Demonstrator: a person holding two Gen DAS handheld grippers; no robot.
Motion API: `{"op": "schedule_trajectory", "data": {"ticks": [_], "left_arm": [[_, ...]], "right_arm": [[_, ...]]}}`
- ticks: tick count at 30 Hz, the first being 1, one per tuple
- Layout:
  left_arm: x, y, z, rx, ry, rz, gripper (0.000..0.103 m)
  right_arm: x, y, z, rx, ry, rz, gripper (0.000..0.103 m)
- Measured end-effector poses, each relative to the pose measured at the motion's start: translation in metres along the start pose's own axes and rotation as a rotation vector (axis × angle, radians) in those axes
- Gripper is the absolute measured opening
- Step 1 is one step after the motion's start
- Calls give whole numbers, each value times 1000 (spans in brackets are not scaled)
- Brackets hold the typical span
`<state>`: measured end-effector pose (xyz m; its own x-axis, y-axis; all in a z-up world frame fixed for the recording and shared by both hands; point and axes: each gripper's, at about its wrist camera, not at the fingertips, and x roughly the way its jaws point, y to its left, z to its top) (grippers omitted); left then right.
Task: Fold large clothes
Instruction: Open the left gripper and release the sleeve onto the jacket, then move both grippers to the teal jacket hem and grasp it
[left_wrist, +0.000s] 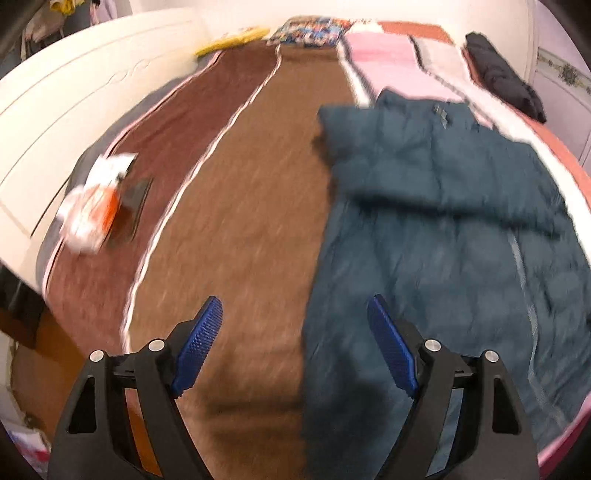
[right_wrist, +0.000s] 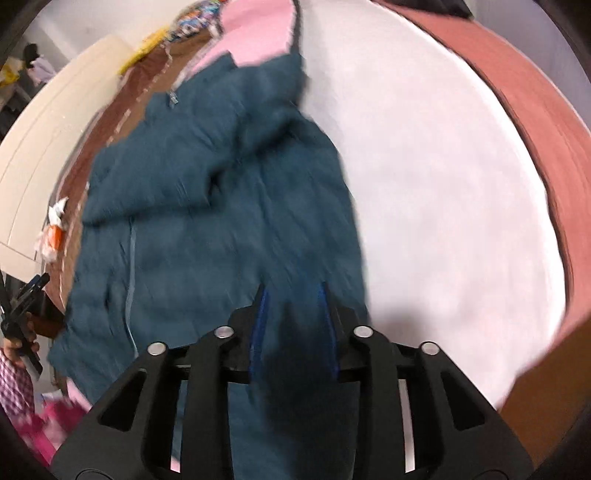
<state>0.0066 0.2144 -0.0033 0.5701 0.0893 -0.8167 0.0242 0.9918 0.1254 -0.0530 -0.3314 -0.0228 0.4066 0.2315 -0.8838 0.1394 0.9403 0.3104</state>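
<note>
Bedspread (left_wrist: 236, 206), brown w/ white piping stripes, fills the left side of the left wrist view. Far left on it: white-and-orange packet (left_wrist: 94, 205), dark flat item just beside it, both blurred. Left gripper (left_wrist: 293, 321) hangs over bare brown cloth, blue pads wide apart, nothing betw. them. Right of that gripper lies the teal puffer jacket (left_wrist: 443, 229), spread flat, one sleeve folded across its upper part, zip running down its right side. Beyond it, pink and white stripes, then a dark folded garment (left_wrist: 502, 77) at far right, well apart from the jacket.

Right wrist view: left gripper and hand at far left edge. Jacket fills centre-left. Right gripper (right_wrist: 293, 295) is over the jacket's lower right part, jaws narrow but parted; contact w/ fabric can't be told thru blur. White sheet (right_wrist: 443, 184) to the right.
</note>
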Motion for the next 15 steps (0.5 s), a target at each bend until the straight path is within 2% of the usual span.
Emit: {"op": "schedule_trajectory", "data": {"ticks": [4,8,10,15], "left_arm": [[3,24,-42,-63,89,-21,79],[9,37,-73,-144,175,-106,79],[8,40,-82,-188,189,-141,79],[-5,39,-87,-245,175,-214,79]], "right_arm": [[-6,-23,-41,36,60,-20,34],[-14,-46,-65,125,79,8,46],[-15,-53,-72,162,85,37,46],[-20,-50,-79,156,84,52,47]]}}
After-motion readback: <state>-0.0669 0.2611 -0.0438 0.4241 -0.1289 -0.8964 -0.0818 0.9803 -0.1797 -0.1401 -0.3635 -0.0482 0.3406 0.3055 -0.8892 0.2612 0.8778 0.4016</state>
